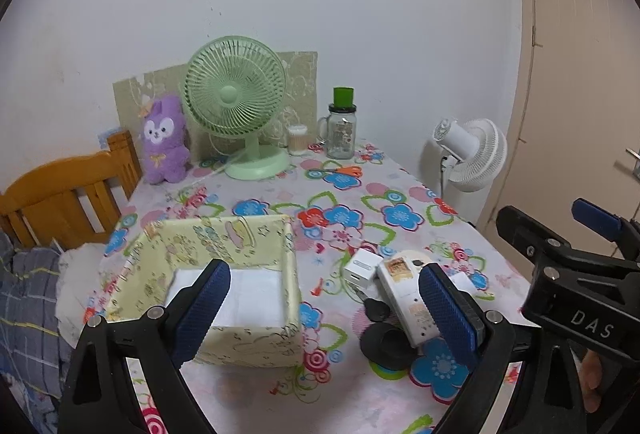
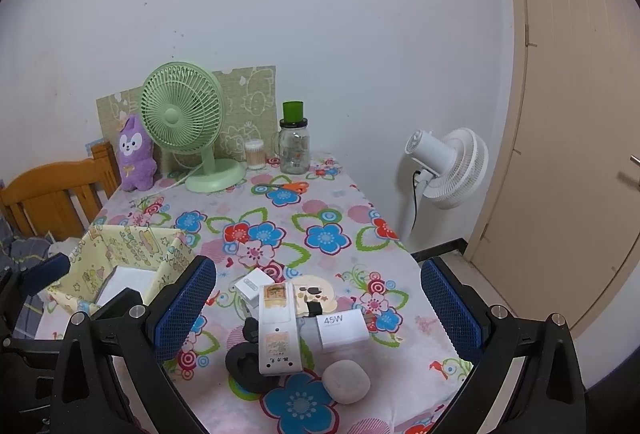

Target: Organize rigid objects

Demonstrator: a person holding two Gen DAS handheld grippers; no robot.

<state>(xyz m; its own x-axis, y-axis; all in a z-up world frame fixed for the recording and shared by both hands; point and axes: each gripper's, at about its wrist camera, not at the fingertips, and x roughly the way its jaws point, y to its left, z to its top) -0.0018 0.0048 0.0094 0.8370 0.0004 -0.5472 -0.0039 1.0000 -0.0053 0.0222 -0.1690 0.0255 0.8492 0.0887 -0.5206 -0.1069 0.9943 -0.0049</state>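
Left wrist view: the left gripper (image 1: pixel 324 298) hangs low over the near edge of the counter (image 1: pixel 280 386), jaws spread wide, nothing between them. Its left finger sits in front of the yellow fabric box (image 1: pixel 224 254), which holds one white flat item (image 1: pixel 248 294). To the right lies the cluster: one small white cube charger (image 1: pixel 360 268), one long white power strip (image 1: pixel 404 290), one black ring-shaped piece (image 1: pixel 386 348). The right gripper (image 1: pixel 576 274) shows at the right edge; whether its jaws are parted cannot be told from here.

Right wrist view: the right gripper (image 2: pixel 318 308) hovers over that cluster, jaws wide apart, holding nothing. Here one white adapter marked 45W (image 2: pixel 342 330) lies beside the strip, one grey rounded case (image 2: pixel 346 381) just in front, one round cream disc (image 2: pixel 314 294) behind. At the back: one green desk fan (image 2: pixel 184 113), one purple plush (image 2: pixel 134 157), one glass jar (image 2: pixel 295 149), one pair of orange scissors (image 2: pixel 286 187). One white floor fan (image 2: pixel 452 165) stands beyond the counter.
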